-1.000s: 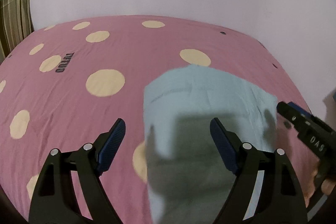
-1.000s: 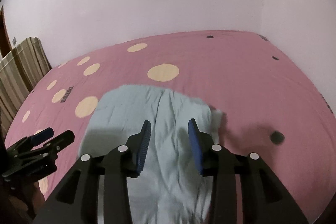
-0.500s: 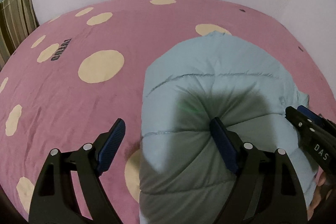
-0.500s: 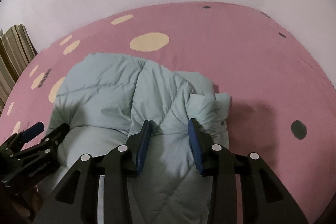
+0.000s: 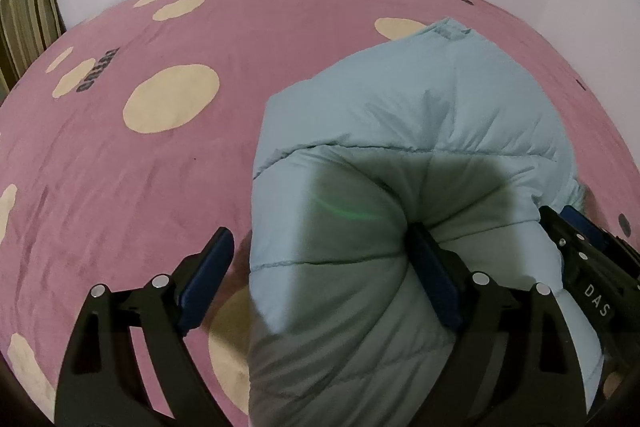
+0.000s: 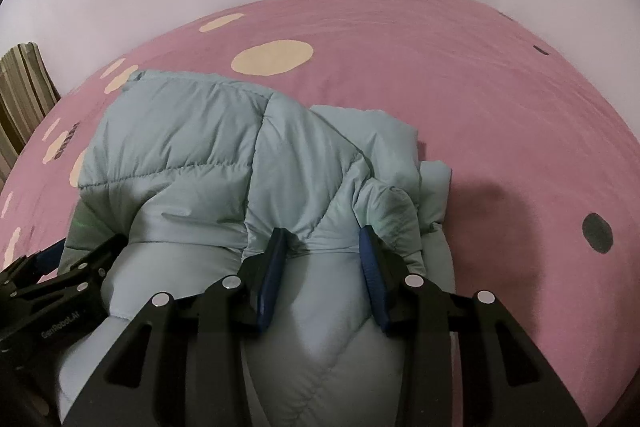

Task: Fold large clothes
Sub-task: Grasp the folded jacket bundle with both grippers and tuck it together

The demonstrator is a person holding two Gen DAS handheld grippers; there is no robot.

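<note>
A light blue puffer jacket lies bunched on the pink bedspread. My left gripper stands over its near left edge with its jaws opening. The right pad digs into the padding, while the left pad hangs free above the bedspread beside the jacket's edge. In the right wrist view the jacket bulges up between the pads of my right gripper, which is shut on a thick fold. Each gripper shows in the other's view, the right gripper at the right edge and the left gripper at the lower left.
The bedspread carries cream and dark dots and reaches pale walls at the back and right. A striped cloth stands at the far left edge. Bare bedspread lies to the left and right of the jacket.
Both grippers have come down toward the bed. The jacket, hanging flat a second ago, now rests folded and puffed on the bedspread. The left jaws stand slightly wider.
</note>
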